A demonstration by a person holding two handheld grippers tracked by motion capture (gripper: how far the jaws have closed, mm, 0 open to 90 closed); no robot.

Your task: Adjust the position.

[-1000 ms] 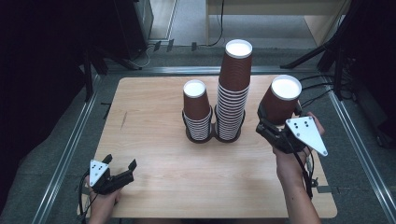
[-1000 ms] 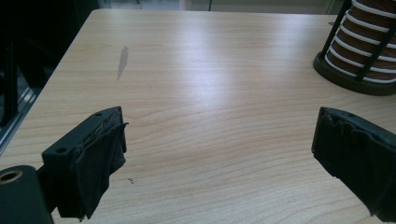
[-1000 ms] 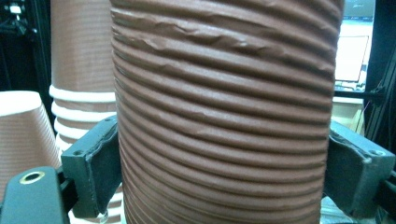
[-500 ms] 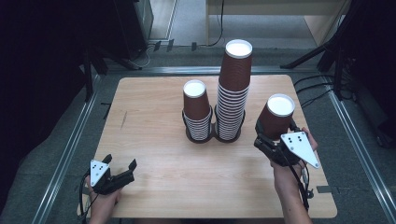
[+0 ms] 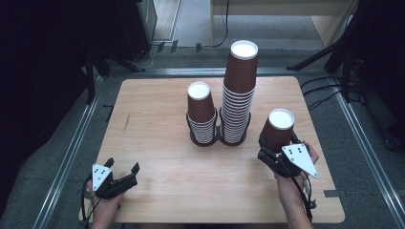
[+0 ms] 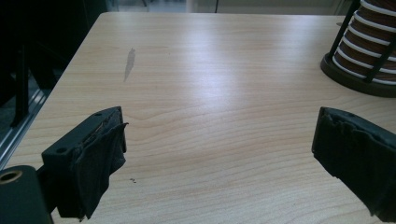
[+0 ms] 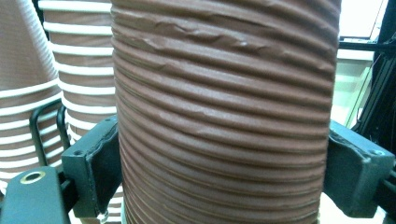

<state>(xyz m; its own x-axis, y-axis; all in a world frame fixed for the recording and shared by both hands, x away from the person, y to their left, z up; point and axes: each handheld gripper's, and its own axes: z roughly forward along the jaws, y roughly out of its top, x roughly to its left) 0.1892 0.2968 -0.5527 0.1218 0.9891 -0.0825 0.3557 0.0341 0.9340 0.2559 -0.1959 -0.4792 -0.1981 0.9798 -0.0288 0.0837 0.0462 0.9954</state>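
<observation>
A brown ribbed paper cup (image 5: 278, 130), upside down with its white base on top, stands upright in my right gripper (image 5: 272, 150) near the table's right side. The pads press on both sides of the cup (image 7: 224, 116) in the right gripper view. Whether its rim touches the wood I cannot tell. Left of it, a tall stack of the same cups (image 5: 239, 90) and a shorter stack (image 5: 201, 112) sit in a black double wire holder (image 5: 217, 140). My left gripper (image 5: 123, 167) rests at the table's front left, open with nothing between its fingers (image 6: 100, 154).
The wooden table (image 5: 162, 143) has bare room in front of the holder and across its left half. A small dark streak (image 6: 130, 60) marks the wood at the left. Metal rails (image 5: 71, 152) run along both sides, and cables (image 5: 329, 90) lie at the back right.
My right gripper has come down with the cup, from above the table's right side to low beside the holder. The left gripper has stayed in place.
</observation>
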